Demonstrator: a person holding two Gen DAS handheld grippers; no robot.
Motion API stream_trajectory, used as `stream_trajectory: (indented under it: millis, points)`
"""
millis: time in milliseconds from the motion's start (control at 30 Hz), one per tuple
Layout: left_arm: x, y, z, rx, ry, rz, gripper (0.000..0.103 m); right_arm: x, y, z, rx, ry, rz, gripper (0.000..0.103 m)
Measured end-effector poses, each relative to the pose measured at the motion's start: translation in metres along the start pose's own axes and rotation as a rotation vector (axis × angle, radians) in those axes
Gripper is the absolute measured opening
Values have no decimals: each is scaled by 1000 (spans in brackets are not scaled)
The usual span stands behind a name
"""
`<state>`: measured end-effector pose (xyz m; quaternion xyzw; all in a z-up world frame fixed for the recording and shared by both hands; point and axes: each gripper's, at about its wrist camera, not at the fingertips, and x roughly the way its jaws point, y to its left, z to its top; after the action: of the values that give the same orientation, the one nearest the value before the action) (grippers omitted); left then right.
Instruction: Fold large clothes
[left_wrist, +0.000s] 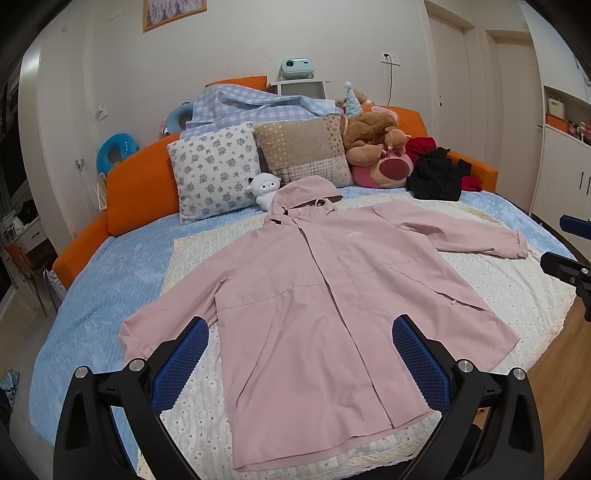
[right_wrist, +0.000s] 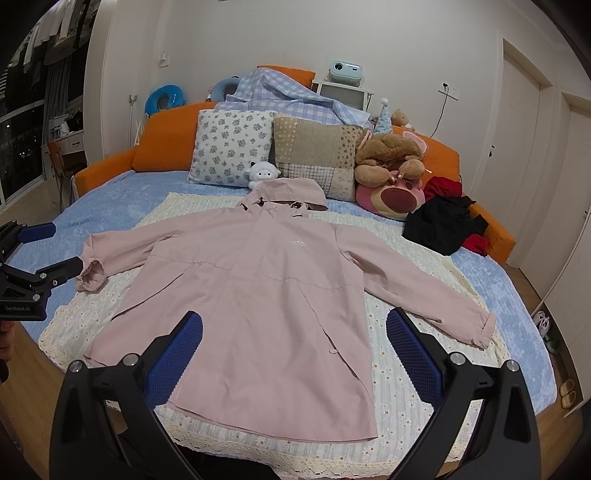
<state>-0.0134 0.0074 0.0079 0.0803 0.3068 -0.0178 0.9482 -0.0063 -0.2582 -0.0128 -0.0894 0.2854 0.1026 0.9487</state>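
- Pink hooded jacket (left_wrist: 317, 295) lies flat, front up, on a cream floral blanket (left_wrist: 491, 288) across the bed (left_wrist: 122, 266); both sleeves spread out, hood toward the pillows (left_wrist: 218, 170).
- Left tool (left_wrist: 301, 354): fingers wide apart, empty, above the hem.
- Right tool (right_wrist: 295, 350): fingers wide apart, empty, above the lower front.
- Black and red clothes (right_wrist: 443, 225) heaped near the plush toys (right_wrist: 391, 173).

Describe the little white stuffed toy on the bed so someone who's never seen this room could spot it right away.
Start at the bed's orange headboard and find the two pillows leaning on it: blue-flowered pillow and beige patchwork pillow. The small white plush sits in front of the gap between them, just beyond the pink jacket hood. It is far smaller than the brown and pink plush toys.
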Motion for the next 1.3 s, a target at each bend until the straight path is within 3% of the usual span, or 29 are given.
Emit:
stream_trajectory:
  millis: [467,600,867,1100,1300]
  points:
    - [3,4,-2,-7,4,2,101,7,4,-1,-7,11,9,99]
    - [9,16,-11,-31,13,6,101,13,10,1,-36,-25,30,98]
    - [39,78,-48,-122,56,80,101,53,53,19,-84,-73,132,98]
    - [75,150,-91,-238,76,100,101,115,131,50,-168,-98,352,95]
    - [145,228,-135,-329,216,217,101,171,207,76,-225,-58,414,87]
